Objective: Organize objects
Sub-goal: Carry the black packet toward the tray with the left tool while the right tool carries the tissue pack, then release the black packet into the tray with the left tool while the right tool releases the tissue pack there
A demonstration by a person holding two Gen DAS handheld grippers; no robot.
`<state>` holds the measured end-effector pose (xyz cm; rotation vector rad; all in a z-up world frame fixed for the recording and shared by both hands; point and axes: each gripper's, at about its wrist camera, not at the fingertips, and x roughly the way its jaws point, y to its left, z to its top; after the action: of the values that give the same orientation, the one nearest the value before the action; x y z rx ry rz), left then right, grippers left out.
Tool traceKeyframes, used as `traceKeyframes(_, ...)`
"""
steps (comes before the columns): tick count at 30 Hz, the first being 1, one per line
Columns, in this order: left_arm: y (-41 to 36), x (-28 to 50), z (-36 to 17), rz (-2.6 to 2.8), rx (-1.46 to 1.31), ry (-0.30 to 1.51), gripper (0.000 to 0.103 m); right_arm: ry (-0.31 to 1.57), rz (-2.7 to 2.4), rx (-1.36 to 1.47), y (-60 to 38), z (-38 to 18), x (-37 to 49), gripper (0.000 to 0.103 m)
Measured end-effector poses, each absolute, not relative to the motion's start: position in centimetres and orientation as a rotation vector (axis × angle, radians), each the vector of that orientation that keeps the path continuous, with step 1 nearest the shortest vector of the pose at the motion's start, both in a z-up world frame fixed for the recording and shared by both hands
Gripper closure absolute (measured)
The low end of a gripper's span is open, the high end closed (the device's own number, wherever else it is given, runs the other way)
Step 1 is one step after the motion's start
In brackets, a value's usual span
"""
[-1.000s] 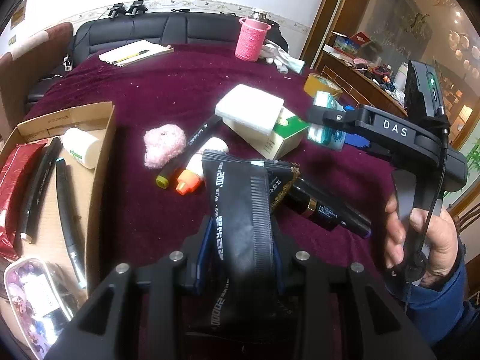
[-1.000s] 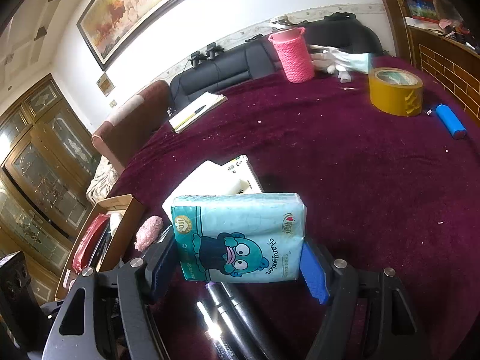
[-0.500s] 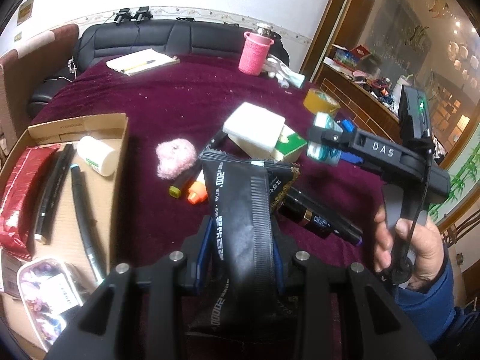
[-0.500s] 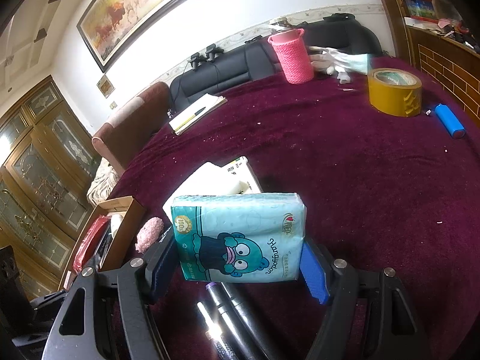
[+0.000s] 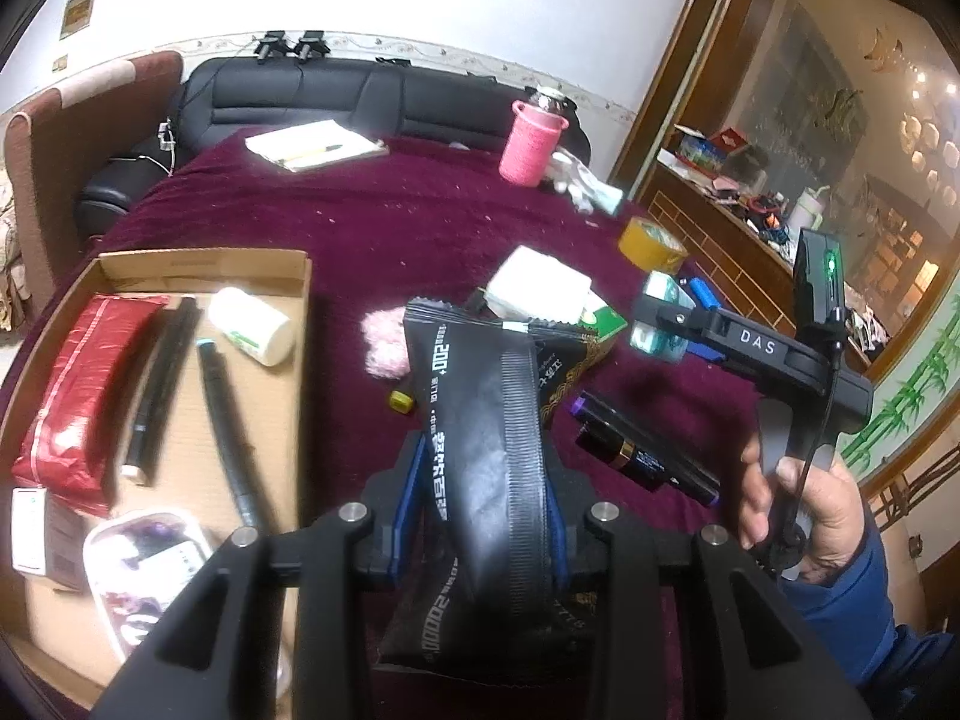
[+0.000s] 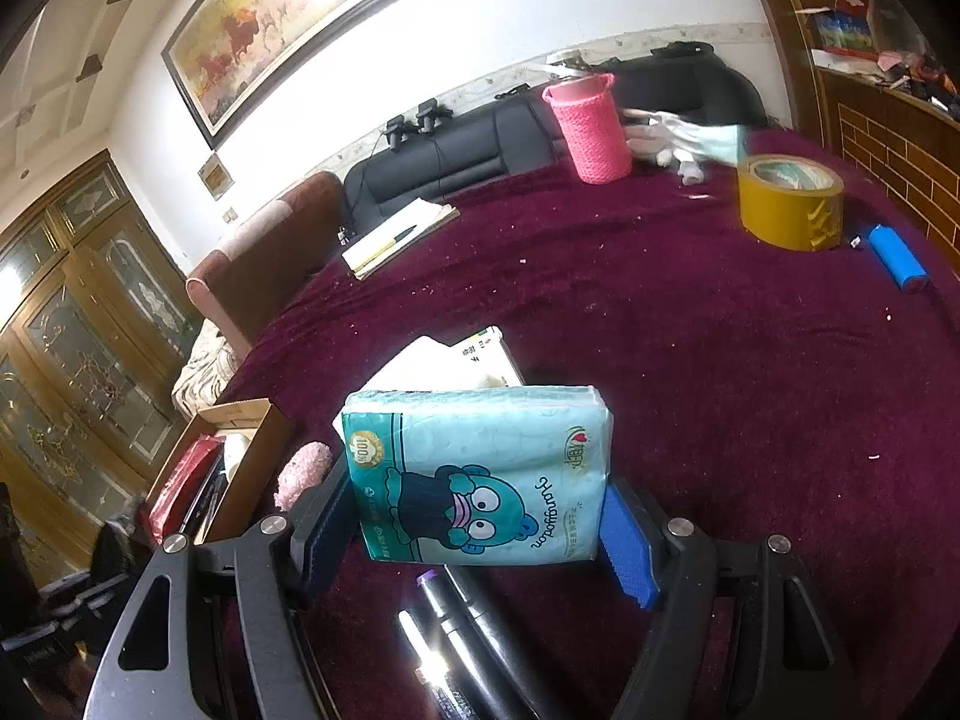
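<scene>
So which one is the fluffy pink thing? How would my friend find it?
Start at the cardboard box on the dark red tablecloth. Just beyond its open side lies the fluffy pink ball. It is the only soft, fuzzy thing there; the tall pink cup far behind is knitted and upright.

white wall (image 6: 540,12), framed horse painting (image 6: 288,18), black sofa (image 5: 336,102), carved wooden cabinet (image 6: 78,312)

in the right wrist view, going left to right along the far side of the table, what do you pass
open notebook with a pen on it → pink knitted cup sleeve → crumpled white cloth → yellow roll of packing tape → blue cylindrical battery
</scene>
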<state>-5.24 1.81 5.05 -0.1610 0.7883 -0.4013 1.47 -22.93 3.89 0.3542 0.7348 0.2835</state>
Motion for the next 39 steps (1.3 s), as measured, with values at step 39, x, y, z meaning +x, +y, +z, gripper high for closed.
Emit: traceKeyframes(39, 18.0, -7.4, 1.1, -0.158, -0.331, 0.791, 0.069, 0.969, 0.647, -0.068, 10.9, 2.4, 7.4, 0.025)
